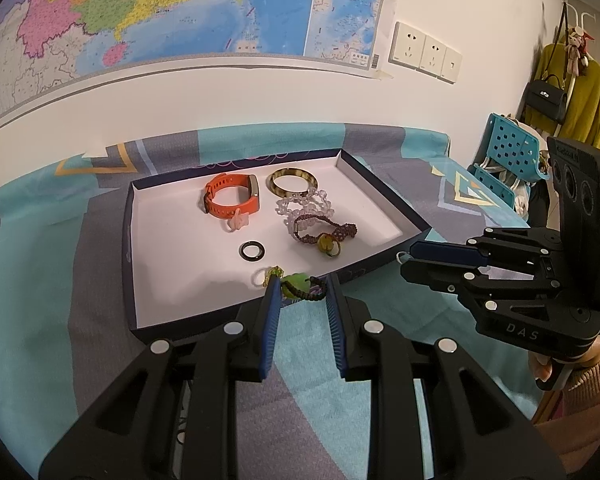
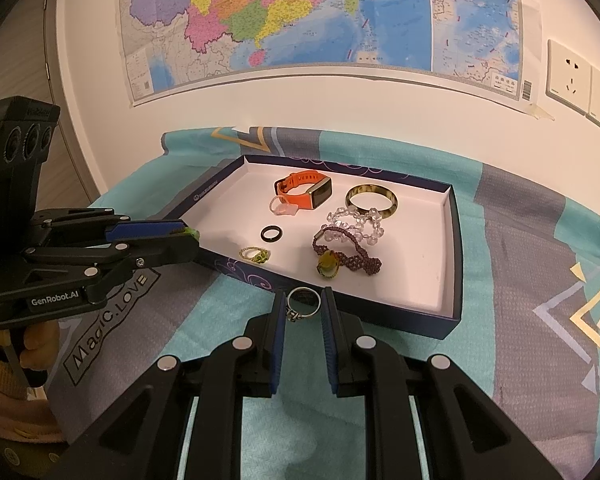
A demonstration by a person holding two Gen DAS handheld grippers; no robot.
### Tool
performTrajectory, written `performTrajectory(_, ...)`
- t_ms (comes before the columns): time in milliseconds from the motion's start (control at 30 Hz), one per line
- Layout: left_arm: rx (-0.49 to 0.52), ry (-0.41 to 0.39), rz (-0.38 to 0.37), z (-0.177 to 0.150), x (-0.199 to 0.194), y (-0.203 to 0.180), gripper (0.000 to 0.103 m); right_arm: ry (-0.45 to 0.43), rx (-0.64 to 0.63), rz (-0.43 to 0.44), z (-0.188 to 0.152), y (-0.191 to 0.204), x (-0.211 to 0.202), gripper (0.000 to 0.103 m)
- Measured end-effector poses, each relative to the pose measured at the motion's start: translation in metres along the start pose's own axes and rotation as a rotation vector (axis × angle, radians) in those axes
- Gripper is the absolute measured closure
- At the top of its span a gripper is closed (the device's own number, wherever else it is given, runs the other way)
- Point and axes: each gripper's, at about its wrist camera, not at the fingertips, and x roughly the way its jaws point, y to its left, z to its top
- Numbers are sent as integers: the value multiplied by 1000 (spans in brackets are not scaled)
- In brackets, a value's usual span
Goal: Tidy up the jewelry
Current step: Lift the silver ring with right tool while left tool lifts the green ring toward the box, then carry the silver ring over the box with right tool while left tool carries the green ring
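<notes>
A dark blue tray [image 1: 172, 240] with a white floor lies on the patterned cloth. My left gripper [image 1: 302, 290] is over the tray's near edge, shut on a green stone pendant [image 1: 296, 283] with a dark braided cord. My right gripper [image 2: 303, 300] hovers just before the tray's [image 2: 420, 272] near wall, shut on a silver ring [image 2: 304, 303]. In the tray lie an orange watch band [image 2: 304, 192], a tortoiseshell bangle [image 2: 371, 200], a clear bead bracelet [image 2: 356, 222], a brown braided bracelet [image 2: 348, 254], a black ring [image 2: 269, 234] and a gold-green ring [image 2: 255, 255].
The cloth [image 1: 40, 280] covers the table, which stands against a white wall with a map [image 1: 160, 8] and sockets [image 1: 424, 52]. A blue perforated chair [image 1: 508, 148] and hanging clothes stand at the right. A person's hands hold both gripper handles.
</notes>
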Motion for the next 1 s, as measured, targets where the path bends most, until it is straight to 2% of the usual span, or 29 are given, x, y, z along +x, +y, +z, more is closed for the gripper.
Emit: performTrajectory(1000,5,-8,14,8,2,5,80,-4,-9,6,9,1,6,87)
